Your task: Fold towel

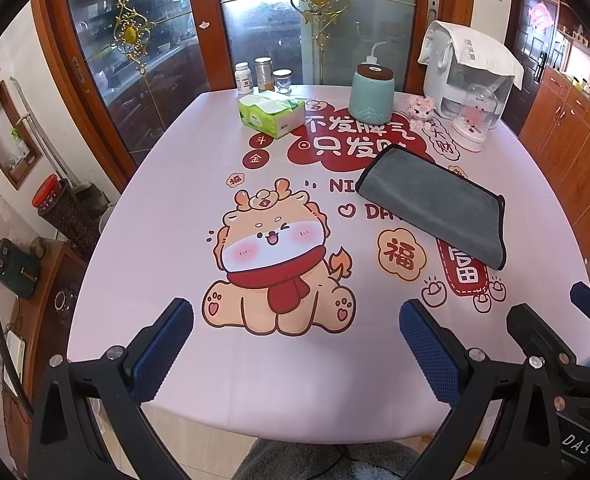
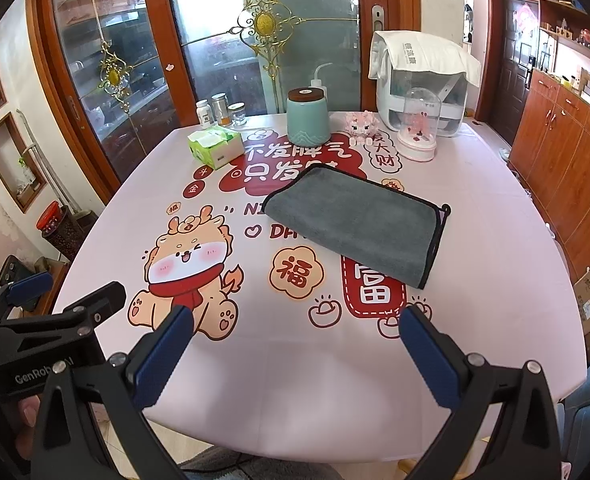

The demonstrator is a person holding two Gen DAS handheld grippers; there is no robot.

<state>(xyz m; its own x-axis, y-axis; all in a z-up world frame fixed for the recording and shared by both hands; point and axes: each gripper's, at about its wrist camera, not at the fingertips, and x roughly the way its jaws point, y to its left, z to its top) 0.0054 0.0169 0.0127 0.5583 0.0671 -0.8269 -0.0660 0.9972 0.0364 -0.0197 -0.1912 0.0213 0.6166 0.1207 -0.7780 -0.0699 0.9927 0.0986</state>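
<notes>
While both grippers hang over the near edge of the worktop [image 2: 495, 208], the towel [image 2: 355, 228] lies well ahead of them, flat on the printed cloth and touched by neither. It looks already folded once, a grey rectangle with black piping, though the layers are hard to count from here. Its long axis runs on a diagonal, from the far-left corner toward the near-right corner.

From the right gripper [image 2: 295, 344] the towel [image 1: 435, 204] sits ahead and only a little to the right; from the left gripper [image 1: 297, 340] it sits ahead and clearly off to the right. So the right one is likely the nearer, and the near-right corner is the closest point to reach.

Both grippers stand wide apart and hold nothing. A tissue box [image 2: 215, 146] and a teal jar [image 2: 309, 116] stand farther back, clear of the towel.
</notes>
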